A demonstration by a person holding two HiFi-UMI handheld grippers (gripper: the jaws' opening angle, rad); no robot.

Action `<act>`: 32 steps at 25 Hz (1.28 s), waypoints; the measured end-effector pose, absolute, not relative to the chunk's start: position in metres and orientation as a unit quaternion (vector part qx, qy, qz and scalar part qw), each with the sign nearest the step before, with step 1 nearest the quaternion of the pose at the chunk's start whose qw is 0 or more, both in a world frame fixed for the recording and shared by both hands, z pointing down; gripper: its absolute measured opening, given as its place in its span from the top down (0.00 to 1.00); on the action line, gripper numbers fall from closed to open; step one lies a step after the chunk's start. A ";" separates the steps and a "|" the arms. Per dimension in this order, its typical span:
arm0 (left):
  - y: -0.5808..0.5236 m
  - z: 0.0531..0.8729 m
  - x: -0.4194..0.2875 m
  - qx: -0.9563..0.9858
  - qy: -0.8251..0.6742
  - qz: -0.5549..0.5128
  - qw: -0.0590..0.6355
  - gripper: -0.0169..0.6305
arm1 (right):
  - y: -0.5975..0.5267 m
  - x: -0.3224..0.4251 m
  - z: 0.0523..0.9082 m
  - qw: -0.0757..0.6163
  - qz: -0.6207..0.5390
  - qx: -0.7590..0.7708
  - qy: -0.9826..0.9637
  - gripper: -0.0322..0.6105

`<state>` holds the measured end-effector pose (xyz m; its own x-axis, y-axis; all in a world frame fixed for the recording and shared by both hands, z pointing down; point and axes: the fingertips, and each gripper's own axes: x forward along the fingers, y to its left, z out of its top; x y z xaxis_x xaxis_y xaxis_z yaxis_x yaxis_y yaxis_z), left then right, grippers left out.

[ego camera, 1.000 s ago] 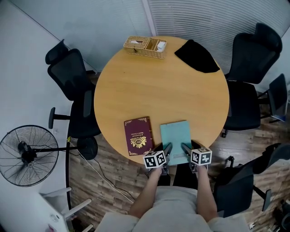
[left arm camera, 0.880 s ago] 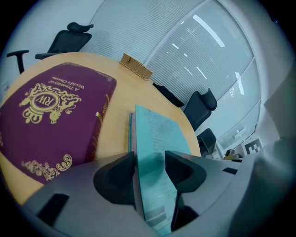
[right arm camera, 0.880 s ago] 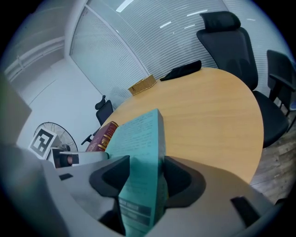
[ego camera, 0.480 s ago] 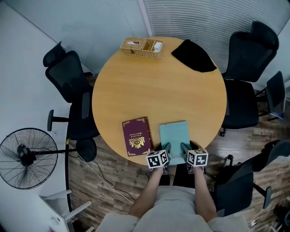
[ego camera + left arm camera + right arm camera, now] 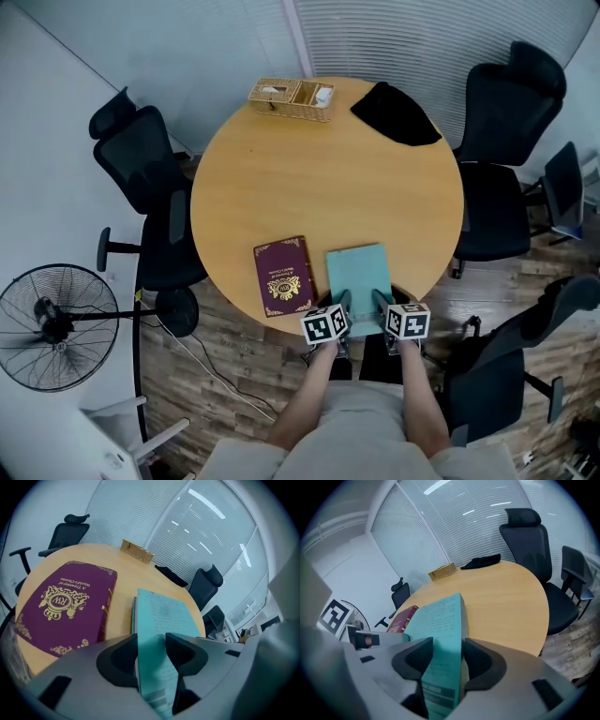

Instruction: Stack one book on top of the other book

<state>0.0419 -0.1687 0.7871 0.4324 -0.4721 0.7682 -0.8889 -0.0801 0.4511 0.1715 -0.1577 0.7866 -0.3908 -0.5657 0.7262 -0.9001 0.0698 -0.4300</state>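
The maroon book (image 5: 284, 277) lies flat at the near edge of the round table (image 5: 328, 169), its long axis running from that edge toward the middle. Just to its right, apart by a narrow strip of bare wood, lies the teal book (image 5: 358, 277). It is roughly parallel, with its near short end at the table's edge.

The left gripper (image 5: 343, 304) has just been closing. Its jaws stand partly apart with the teal book's near end clamped between them, toward the left corner. The right gripper (image 5: 381, 302) has likewise just been closing and grips the same end toward the right corner.

The target therefore lies to the left of both grippers, and the left one is nearer it. By my reading, the held book needs only a lift and a short sideways carry, with no turning.

The head view alone shows the gap between the books and the two grippers side by side. The left gripper view shows the maroon book's gold crest and its full cover. The right gripper view shows only a sliver of that book, but it shows the teal book's thickness between the pads.
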 end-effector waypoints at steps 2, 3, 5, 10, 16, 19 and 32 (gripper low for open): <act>-0.168 0.779 0.039 0.706 -0.486 0.216 0.467 0.66 | -0.156 0.169 0.780 0.185 0.439 0.521 -0.708 0.61; -0.167 0.775 0.037 0.709 -0.488 0.214 0.462 0.66 | -0.155 0.167 0.776 0.182 0.437 0.522 -0.710 0.61; -0.165 0.767 0.031 0.715 -0.491 0.209 0.452 0.66 | -0.153 0.161 0.769 0.178 0.433 0.523 -0.713 0.61; -0.155 0.749 0.007 0.720 -0.500 0.205 0.434 0.66 | -0.144 0.137 0.753 0.166 0.423 0.517 -0.726 0.61; -0.139 0.734 -0.027 0.724 -0.512 0.201 0.415 0.66 | -0.130 0.102 0.743 0.160 0.411 0.503 -0.743 0.61; -0.133 0.728 -0.044 0.723 -0.519 0.194 0.413 0.66 | -0.127 0.084 0.736 0.162 0.404 0.497 -0.751 0.61; -0.099 0.714 -0.114 0.713 -0.552 0.175 0.396 0.66 | -0.102 0.015 0.725 0.166 0.389 0.464 -0.778 0.61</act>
